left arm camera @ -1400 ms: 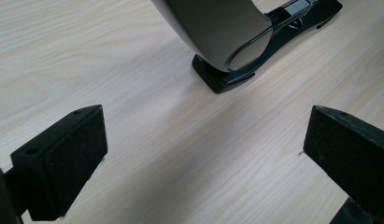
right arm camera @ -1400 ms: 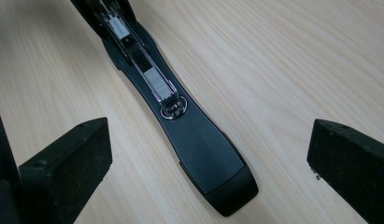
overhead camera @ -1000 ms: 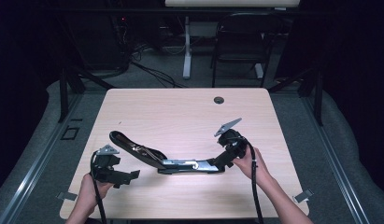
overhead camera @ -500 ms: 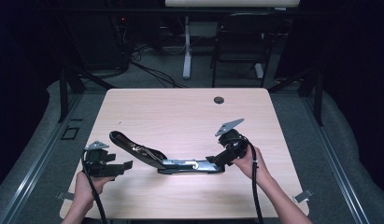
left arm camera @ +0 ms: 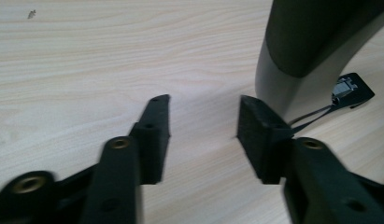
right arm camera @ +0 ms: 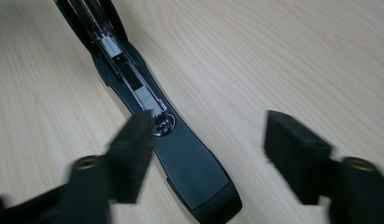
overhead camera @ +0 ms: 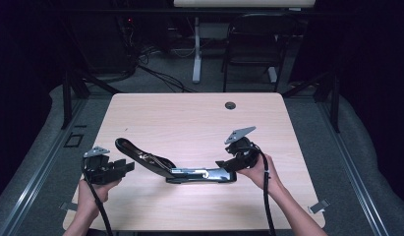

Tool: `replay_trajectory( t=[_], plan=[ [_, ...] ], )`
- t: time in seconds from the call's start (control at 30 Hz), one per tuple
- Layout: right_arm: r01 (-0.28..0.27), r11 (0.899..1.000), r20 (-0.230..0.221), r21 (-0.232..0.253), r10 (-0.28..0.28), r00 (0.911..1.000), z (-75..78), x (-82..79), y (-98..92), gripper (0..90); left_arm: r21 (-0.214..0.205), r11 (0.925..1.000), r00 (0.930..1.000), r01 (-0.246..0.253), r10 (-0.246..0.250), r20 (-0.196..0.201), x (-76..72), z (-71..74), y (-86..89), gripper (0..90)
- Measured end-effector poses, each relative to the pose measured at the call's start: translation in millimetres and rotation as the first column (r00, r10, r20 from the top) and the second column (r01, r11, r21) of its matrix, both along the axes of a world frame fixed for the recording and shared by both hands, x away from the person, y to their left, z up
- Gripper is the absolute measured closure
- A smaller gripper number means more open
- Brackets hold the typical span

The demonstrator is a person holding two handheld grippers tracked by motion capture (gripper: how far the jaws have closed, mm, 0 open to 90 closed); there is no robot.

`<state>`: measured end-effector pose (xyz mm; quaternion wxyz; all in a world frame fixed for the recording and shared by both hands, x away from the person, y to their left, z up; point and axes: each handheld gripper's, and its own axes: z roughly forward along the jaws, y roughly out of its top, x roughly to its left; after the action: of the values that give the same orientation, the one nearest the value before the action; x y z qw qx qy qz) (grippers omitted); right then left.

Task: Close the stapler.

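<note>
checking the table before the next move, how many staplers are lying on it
1: a black stapler with a metal staple channel, swung open near the front of the light wooden table, between the left gripper and the right gripper.

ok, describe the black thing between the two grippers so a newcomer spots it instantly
On the light wooden table, look at the near half, between the hands. The stapler lies flipped open flat there, a long black shape with its metal staple channel exposed, the largest loose object on the tabletop.

A pale wooden desk (overhead camera: 189,118) with a cable grommet (overhead camera: 230,105) stands before a dark chair (overhead camera: 253,44) and floor cables (overhead camera: 155,73).
</note>
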<state>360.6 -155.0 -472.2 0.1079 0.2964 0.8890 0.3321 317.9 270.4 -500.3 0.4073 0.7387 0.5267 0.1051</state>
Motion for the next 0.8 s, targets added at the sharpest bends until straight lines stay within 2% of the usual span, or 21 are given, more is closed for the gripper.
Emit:
replay_trajectory(
  t=[0.03,0.07,0.13,0.17,0.23,0.27,0.3,0.33,0.37,0.43,0.57,0.67,0.7,0.8],
  plan=[
    [0.003,1.0,0.027,-0.015,-0.002,0.9996,2.0,-2.7,3.7,62.7,-0.008,1.0,1.0,-0.006,0.006,0.005,1.6,-0.8,-0.4,67.0],
    [0.003,1.0,0.027,-0.015,-0.002,0.9996,2.0,-2.7,3.7,62.7,-0.014,0.9998,0.9998,-0.013,0.014,0.011,2.7,-0.9,-0.4,67.0],
    [-0.004,1.0,0.044,-0.025,0.005,0.999,3.5,-5.0,7.6,73.6,-0.033,0.9992,0.9992,-0.024,0.026,0.032,4.2,-0.7,0.2,72.2],
    [-0.005,0.999,0.061,-0.039,0.007,0.9981,4.4,-6.6,10.7,81.4,-0.053,0.9979,0.9971,-0.038,0.041,0.064,3.5,1.8,0.9,75.9],
    [-0.007,0.999,0.072,-0.045,0.011,0.9973,4.8,-7.5,12.9,87.2,-0.061,0.997,0.993,-0.048,0.054,0.105,0.5,6.6,1.9,80.1],
    [-0.007,0.999,0.072,-0.045,0.011,0.9973,4.8,-7.5,12.9,87.2,-0.061,0.997,0.993,-0.048,0.054,0.105,0.5,6.6,1.9,83.6],
    [-0.008,0.999,0.082,-0.054,0.012,0.9965,5.0,-7.8,13.8,89.1,-0.065,0.9957,0.9851,-0.067,0.076,0.154,-2.8,10.4,1.9,83.6],
    [-0.015,0.999,0.084,-0.053,0.019,0.9963,4.9,-7.9,14.6,90.0,-0.067,0.9949,0.9794,-0.076,0.087,0.182,-5.0,13.5,1.8,86.4],
    [-0.015,0.999,0.088,-0.048,0.019,0.996,4.7,-8.8,16.2,90.0,-0.069,0.994,0.9749,-0.084,0.097,0.201,-6.4,15.3,1.6,89.7],
    [-0.025,0.998,0.098,-0.052,0.03,0.9948,5.1,-9.5,17.7,90.0,-0.085,0.9917,0.9642,-0.096,0.114,0.24,-7.9,18.4,0.8,90.0],
    [-0.021,0.998,0.114,-0.052,0.027,0.9931,6.9,-9.9,18.8,90.0,-0.087,0.9925,0.9653,-0.086,0.104,0.239,-7.3,19.0,-0.7,90.0],
    [-0.015,0.999,0.125,-0.032,0.019,0.992,8.8,-9.7,19.6,90.0,-0.093,0.9925,0.9587,-0.08,0.102,0.266,-7.7,21.4,-5.9,90.0],
    [-0.015,0.999,0.127,-0.03,0.019,0.9918,9.8,-8.9,20.7,90.0,-0.083,0.9939,0.9566,-0.073,0.093,0.276,-8.1,22.9,-8.5,90.0],
    [-0.017,1.0,0.128,-0.02,0.019,0.9915,10.1,-8.8,22.1,90.0,-0.091,0.9929,0.9551,-0.076,0.099,0.279,-8.3,23.2,-10.1,90.0]
  ],
)
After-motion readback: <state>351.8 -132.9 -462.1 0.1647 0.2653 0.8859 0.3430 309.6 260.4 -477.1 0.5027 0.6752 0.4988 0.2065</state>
